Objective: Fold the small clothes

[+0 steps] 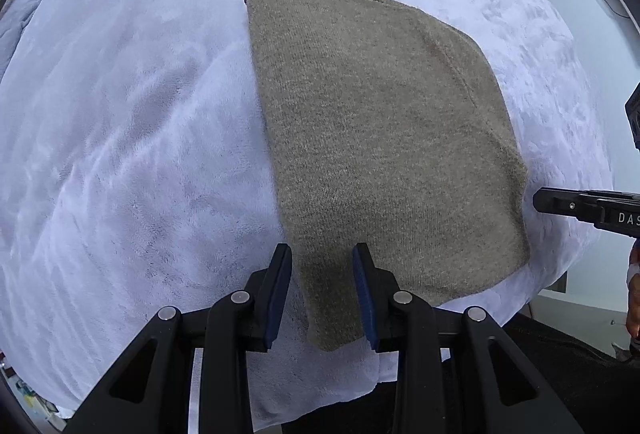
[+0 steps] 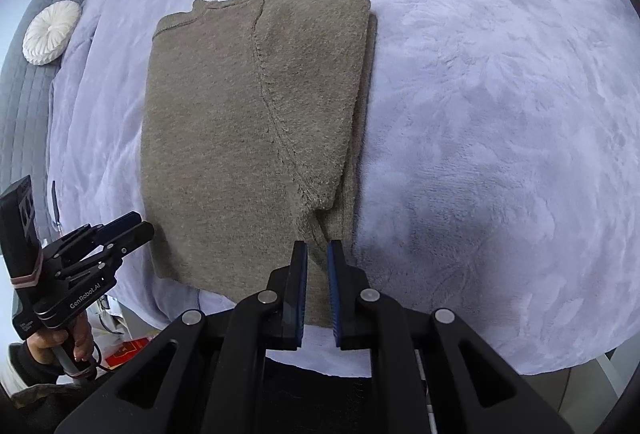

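1. Now the brown sweater point(image 1: 384, 137) lies folded flat on the soft purple blanket point(image 1: 120, 113).
2. Left gripper point(image 1: 322, 254) hangs partly open above it, holding nothing.
3. Right gripper point(image 2: 318, 248) is nearly closed, holding nothing.

Sweater point(image 2: 240, 137): olive-brown knit, matt, fuzzy, fine ribbed weave, stitched seam. Blanket point(image 2: 500, 113): pale lavender plush fleece, soft nap, faint sheen. Left gripper point(image 1: 322, 290), right gripper point(image 2: 318, 290): matt black plastic, silvery metal rivets, blue rubbery pads. Cushion point(image 2: 51, 33): white pleated cloth.
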`<state>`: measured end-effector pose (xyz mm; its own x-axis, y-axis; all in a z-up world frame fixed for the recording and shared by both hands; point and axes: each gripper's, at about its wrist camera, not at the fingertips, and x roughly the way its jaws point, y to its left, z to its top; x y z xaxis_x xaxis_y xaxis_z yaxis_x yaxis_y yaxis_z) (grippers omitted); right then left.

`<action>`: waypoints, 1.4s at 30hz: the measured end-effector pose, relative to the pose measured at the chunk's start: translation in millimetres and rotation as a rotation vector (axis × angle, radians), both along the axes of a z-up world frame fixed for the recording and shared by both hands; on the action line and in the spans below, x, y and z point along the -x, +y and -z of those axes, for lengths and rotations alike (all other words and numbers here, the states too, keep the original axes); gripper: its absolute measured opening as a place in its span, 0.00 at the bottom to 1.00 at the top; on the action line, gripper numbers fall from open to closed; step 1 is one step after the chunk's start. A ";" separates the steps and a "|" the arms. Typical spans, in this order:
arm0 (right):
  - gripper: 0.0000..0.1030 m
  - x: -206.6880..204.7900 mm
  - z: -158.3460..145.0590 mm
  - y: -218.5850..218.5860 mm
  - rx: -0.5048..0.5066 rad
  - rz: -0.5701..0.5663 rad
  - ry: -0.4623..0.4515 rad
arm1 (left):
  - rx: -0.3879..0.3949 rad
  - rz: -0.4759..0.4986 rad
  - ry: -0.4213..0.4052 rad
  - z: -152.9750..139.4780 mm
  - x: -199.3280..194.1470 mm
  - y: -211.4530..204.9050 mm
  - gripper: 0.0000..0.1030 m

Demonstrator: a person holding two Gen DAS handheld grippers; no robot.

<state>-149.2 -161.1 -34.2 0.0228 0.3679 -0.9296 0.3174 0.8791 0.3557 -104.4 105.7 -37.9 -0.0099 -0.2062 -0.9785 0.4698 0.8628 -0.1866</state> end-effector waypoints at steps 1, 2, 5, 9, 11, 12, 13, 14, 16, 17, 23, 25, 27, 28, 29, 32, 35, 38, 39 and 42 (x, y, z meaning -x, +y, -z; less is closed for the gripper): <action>0.12 -0.5 -0.2 -1.0 0.002 0.006 0.002 | -0.002 -0.004 -0.001 -1.4 -2.7 -0.2 0.32; 0.12 -2.1 0.8 -1.0 0.003 0.014 0.004 | -0.003 -0.010 -0.002 -3.0 -5.2 -0.4 0.32; 0.12 -6.0 0.2 -3.6 0.007 0.039 0.007 | -0.008 -0.024 0.002 -5.0 -14.3 -3.1 0.32; 0.12 -14.1 -4.4 -3.2 0.028 0.043 0.003 | -0.029 -0.042 -0.010 -8.9 -18.7 -15.6 0.32; 0.12 -18.6 -8.9 -0.4 0.053 0.038 0.002 | -0.030 -0.061 -0.015 -12.1 -19.6 -19.6 0.33; 0.14 -20.7 -11.3 1.5 0.066 0.033 -0.002 | -0.035 -0.073 -0.016 -13.8 -20.5 -21.3 0.42; 0.18 -22.5 -13.5 2.2 0.073 0.030 -0.008 | -0.039 -0.079 -0.016 -14.5 -20.8 -23.3 0.75; 0.30 -24.2 -16.7 4.1 0.080 0.029 -0.017 | -0.046 -0.087 -0.031 -16.8 -21.0 -25.3 0.88; 0.55 -26.3 -22.5 7.1 0.096 0.023 -0.030 | -0.045 -0.087 -0.079 -25.1 -19.3 -25.7 0.95; 0.58 -27.5 -24.7 7.8 0.099 0.020 -0.037 | -0.048 -0.082 -0.090 -27.1 -19.1 -27.1 0.95; 0.81 -32.5 -36.9 12.3 0.155 0.002 -0.064 | -0.078 -0.144 -0.119 -34.8 -22.3 -25.1 0.95; 0.86 -33.1 -41.5 13.6 0.174 0.003 -0.078 | -0.107 -0.157 -0.145 -38.4 -23.5 -24.0 0.95; 1.00 -34.2 -44.7 13.8 0.202 0.005 -0.086 | -0.135 -0.159 -0.164 -41.8 -24.4 -22.6 0.95; 1.00 -34.2 -45.5 14.2 0.212 0.005 -0.085 | -0.144 -0.159 -0.168 -43.2 -24.4 -21.8 0.95; 1.00 -34.5 -45.7 14.6 0.219 0.005 -0.086 | -0.150 -0.162 -0.174 -45.2 -24.3 -20.4 0.95; 1.00 -35.2 -44.9 14.8 0.214 0.007 -0.082 | -0.158 -0.165 -0.170 -47.8 -24.1 -19.8 0.95; 1.00 -35.7 -42.9 15.6 0.216 0.007 -0.057 | -0.158 -0.167 -0.148 -45.6 -25.1 -22.3 0.95; 1.00 -36.4 -42.9 16.4 0.218 0.006 -0.051 | -0.157 -0.164 -0.134 -46.6 -23.9 -23.3 0.95; 1.00 -35.9 -43.1 16.7 0.217 0.008 -0.050 | -0.158 -0.165 -0.135 -47.3 -23.4 -24.0 0.95; 1.00 -35.7 -43.6 17.9 0.227 0.008 -0.046 | -0.158 -0.169 -0.122 -47.6 -23.3 -24.1 0.95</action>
<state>-113.5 -143.2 9.4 0.0689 0.1488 -0.9865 0.3131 0.9356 0.1630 -81.2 81.6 9.7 0.1322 -0.0397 -0.9904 0.3274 0.9449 0.0058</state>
